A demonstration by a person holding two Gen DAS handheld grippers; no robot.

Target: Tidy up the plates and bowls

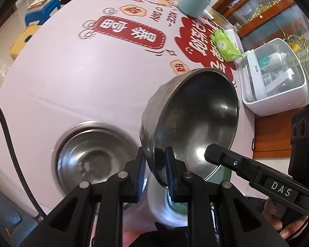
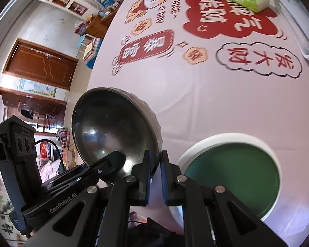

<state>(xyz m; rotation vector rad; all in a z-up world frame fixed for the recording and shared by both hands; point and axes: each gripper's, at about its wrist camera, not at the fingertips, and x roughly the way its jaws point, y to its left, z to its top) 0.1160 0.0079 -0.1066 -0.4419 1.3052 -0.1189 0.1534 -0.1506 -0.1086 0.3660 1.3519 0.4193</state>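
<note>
Left wrist view: the left gripper (image 1: 154,173) is pinching the rim of a steel bowl (image 1: 195,123), one finger outside the wall and one inside, and the bowl is hanging tilted above the table (image 1: 61,72). A second steel bowl (image 1: 92,154) is sitting upright on the table just left of it, slightly blurred. The right gripper (image 1: 214,154) is reaching in from the right, its tip in front of the held bowl's lower interior. A white box (image 1: 278,78) is standing at the table's right edge.

Right wrist view: the right gripper (image 2: 155,177) is closing narrowly around the same bowl's (image 2: 113,129) rim, pads on either side of the wall; whether they are pressing it I cannot tell. A green plate (image 2: 232,173) with a white rim is lying on the table just right.

To nest the bowl well, I judge it should be levelled first, then lowered centred over the resting bowl. The table's middle is offering plenty of room; the near edge and the plate are close, so swings should be kept short.
</note>
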